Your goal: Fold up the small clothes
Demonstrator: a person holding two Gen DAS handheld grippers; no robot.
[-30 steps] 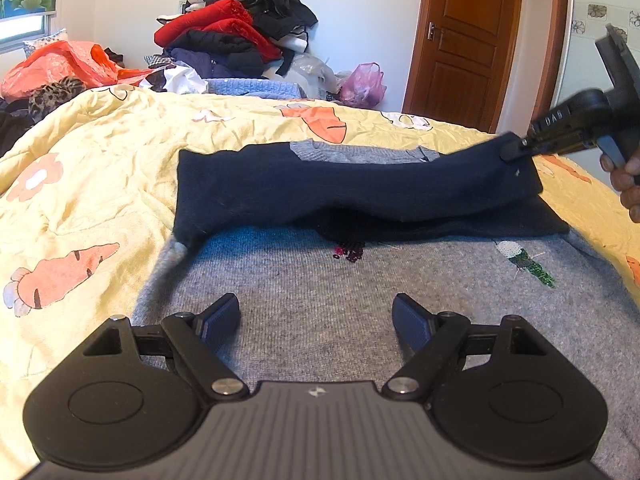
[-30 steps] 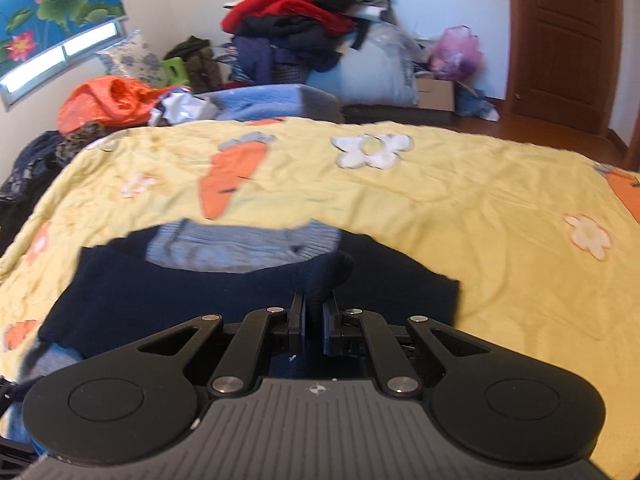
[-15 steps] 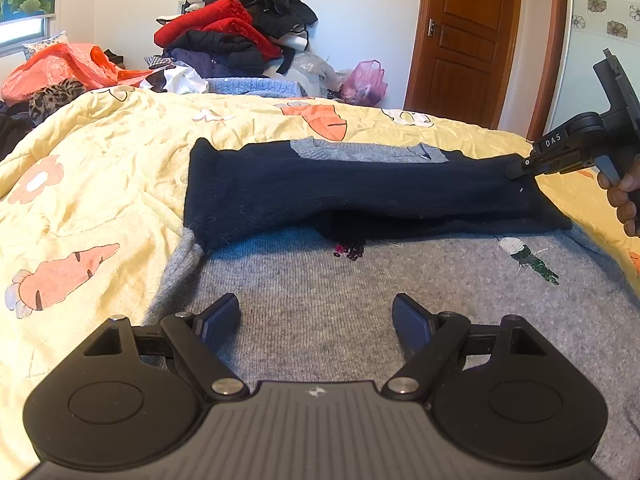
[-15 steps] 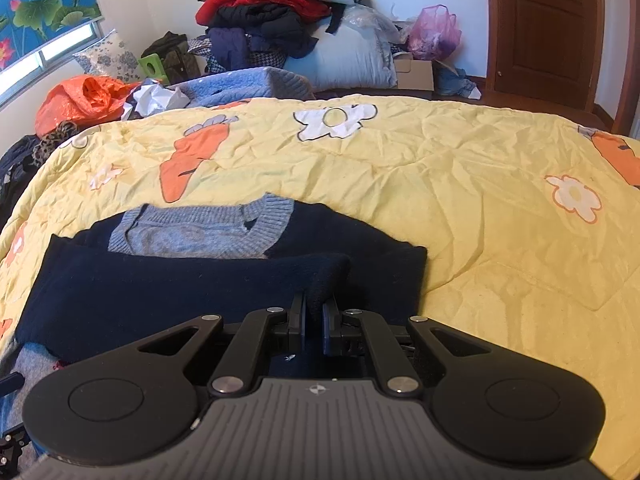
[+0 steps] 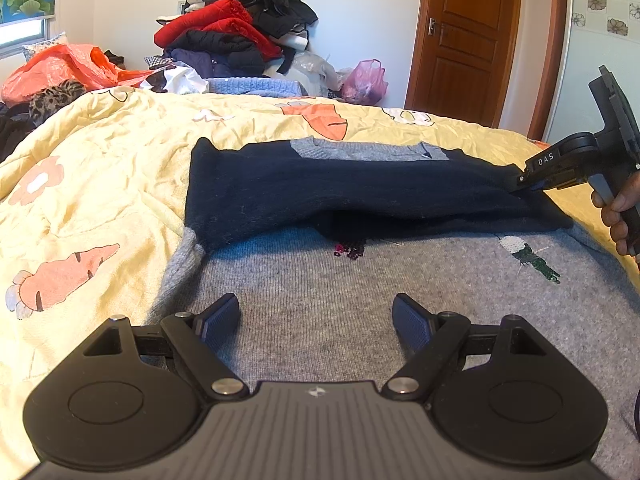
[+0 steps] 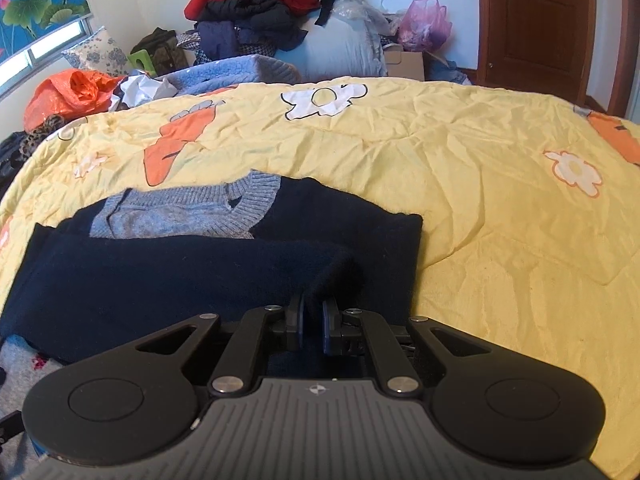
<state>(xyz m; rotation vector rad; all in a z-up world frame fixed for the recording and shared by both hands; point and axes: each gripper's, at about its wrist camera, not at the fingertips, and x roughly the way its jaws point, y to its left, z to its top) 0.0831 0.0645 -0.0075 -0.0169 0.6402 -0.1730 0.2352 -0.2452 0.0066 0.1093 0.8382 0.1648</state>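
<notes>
1. Grey knit made up the body of the sweater (image 5: 360,292), which lay flat on a yellow quilt (image 5: 100,184) printed with carrots and flowers.
2. Its dark navy sleeve (image 5: 340,188) lay folded across the chest, just below the grey neckline (image 6: 180,216).
3. From the left wrist view, the left gripper (image 5: 316,320) hovered over the grey body with its 2 fingers spread wide and nothing between them.
4. The right gripper (image 6: 313,320) had its jaws pressed together on a bunched fold of the navy sleeve at the sweater's right edge.
5. In the left wrist view that same right gripper (image 5: 520,182) showed at the far right, its tip pinching the sleeve, with the person's hand (image 5: 620,208) wrapped around its handle.
6. 2 small embroidered patches sat on the grey front: a dark pink one (image 5: 350,249) near the middle and a green-and-white one (image 5: 528,256) toward the right.
7. Beyond the bed stood a pile of clothes (image 5: 236,28) in red and black, an orange plastic bag (image 5: 60,68), a pink bag (image 5: 366,82) and a wooden door (image 5: 468,40).
</notes>
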